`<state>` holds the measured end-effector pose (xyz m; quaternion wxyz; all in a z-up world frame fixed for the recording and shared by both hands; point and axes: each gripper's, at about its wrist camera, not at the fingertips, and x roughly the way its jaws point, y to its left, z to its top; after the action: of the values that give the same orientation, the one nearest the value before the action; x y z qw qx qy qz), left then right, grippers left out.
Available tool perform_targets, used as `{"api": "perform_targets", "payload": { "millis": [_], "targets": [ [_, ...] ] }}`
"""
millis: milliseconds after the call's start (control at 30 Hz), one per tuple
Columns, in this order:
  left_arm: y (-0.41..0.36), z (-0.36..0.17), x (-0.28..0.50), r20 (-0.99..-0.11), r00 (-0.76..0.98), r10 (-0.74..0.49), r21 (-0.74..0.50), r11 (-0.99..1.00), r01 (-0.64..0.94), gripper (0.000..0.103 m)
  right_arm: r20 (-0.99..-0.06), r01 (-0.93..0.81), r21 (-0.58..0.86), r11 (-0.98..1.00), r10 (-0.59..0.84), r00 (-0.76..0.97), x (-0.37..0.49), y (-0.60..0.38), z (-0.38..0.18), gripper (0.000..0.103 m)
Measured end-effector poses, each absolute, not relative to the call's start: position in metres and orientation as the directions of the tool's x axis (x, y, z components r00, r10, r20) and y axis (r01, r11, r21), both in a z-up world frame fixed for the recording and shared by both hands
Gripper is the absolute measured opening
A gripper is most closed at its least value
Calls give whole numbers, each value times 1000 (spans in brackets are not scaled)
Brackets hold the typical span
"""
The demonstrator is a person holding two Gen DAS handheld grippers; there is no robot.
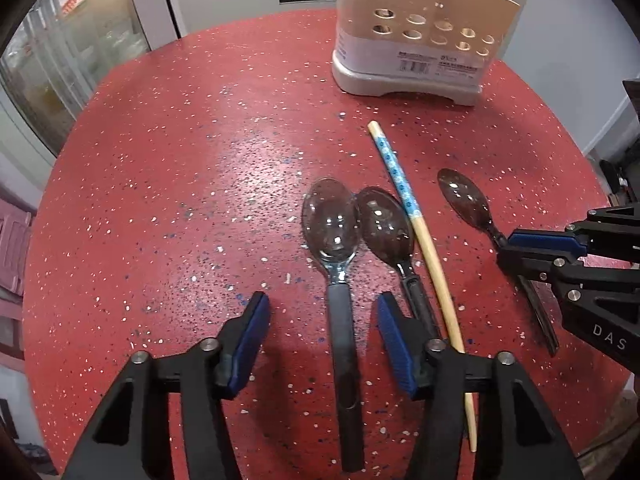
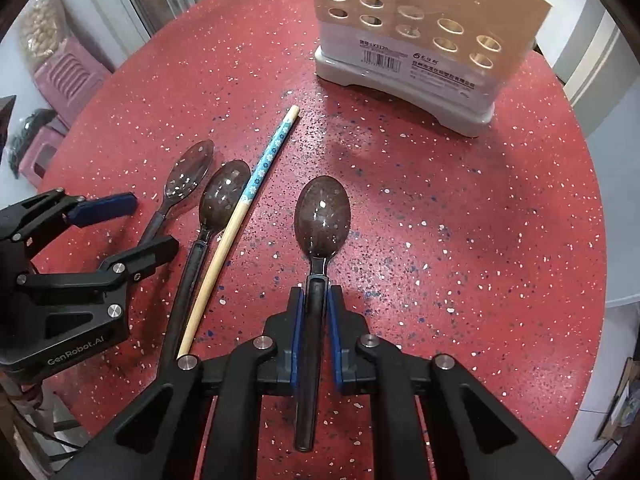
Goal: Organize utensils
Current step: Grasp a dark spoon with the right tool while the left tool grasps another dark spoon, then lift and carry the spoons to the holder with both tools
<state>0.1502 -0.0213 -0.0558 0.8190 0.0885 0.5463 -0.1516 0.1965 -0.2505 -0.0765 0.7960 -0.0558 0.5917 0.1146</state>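
Three dark clear-bowled plastic spoons and one bamboo chopstick (image 1: 416, 232) with a blue flowered end lie on the red speckled table (image 1: 168, 168). My left gripper (image 1: 322, 308) is open, its blue pads either side of the handle of the left spoon (image 1: 332, 224). A second spoon (image 1: 386, 224) lies just right of it, beside the chopstick. My right gripper (image 2: 315, 300) is shut on the handle of the third spoon (image 2: 322, 220), whose bowl points at the holder. In the left wrist view this spoon (image 1: 466, 200) sits in the right gripper (image 1: 506, 246).
A beige utensil holder (image 2: 416, 36) with round holes and a grey base stands at the table's far side, chopsticks sticking out of its top. It also shows in the left wrist view (image 1: 416, 40). Pink stools (image 2: 68, 76) stand off the table's left edge.
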Motion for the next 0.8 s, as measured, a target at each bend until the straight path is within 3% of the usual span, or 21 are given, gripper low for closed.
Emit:
{"api": "perform_targets", "payload": {
  "millis": [100, 167, 800],
  "targets": [
    [-29, -55, 147, -921, 355, -163, -26, 933, 360, 60, -950, -244, 80, 966, 148, 273, 193, -262, -77, 12],
    [-33, -54, 145, -918, 358, -173, -34, 930, 365, 38, -947, -239, 101, 966, 167, 276, 191, -268, -77, 12],
    [0, -13, 110, -791, 561, -244, -160, 968, 195, 37, -845, -216, 308, 927, 371, 386, 171, -342, -44, 13]
  ]
}}
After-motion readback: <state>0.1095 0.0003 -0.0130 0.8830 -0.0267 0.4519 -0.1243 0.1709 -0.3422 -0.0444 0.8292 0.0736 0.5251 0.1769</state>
